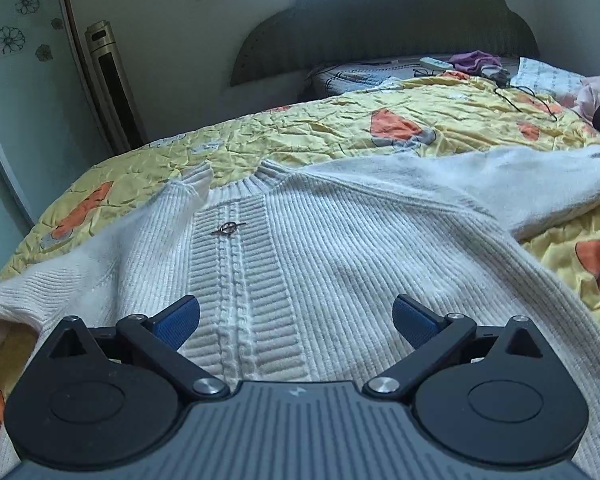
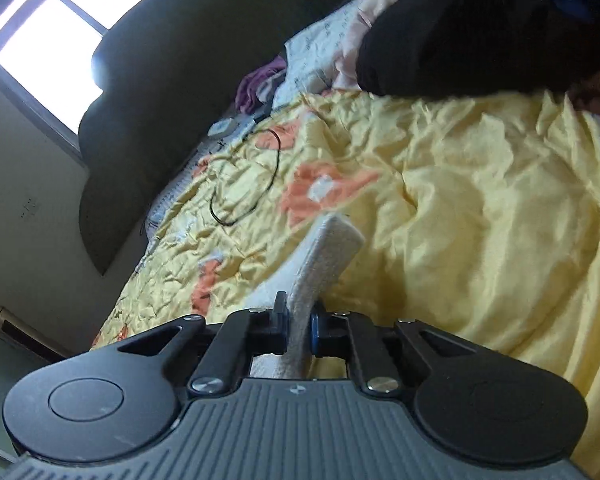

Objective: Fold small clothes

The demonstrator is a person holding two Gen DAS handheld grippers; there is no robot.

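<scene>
The right gripper (image 2: 299, 322) has its jaws clamped on a white knit cuff (image 2: 325, 258) above the yellow quilt (image 2: 480, 220).

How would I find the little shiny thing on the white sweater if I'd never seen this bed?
Find the yellow quilt with orange patches covering the bed, then the white knitted sweater spread on it. Follow the braided strip down from the collar: the small metal clasp sits there, the only shiny thing on the wool.

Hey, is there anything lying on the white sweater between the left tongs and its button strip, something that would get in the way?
Nothing visible does. The left tongs hang open right over the white sweater, and the knit ahead of them is bare apart from its own small metal clasp on the button strip.
</scene>
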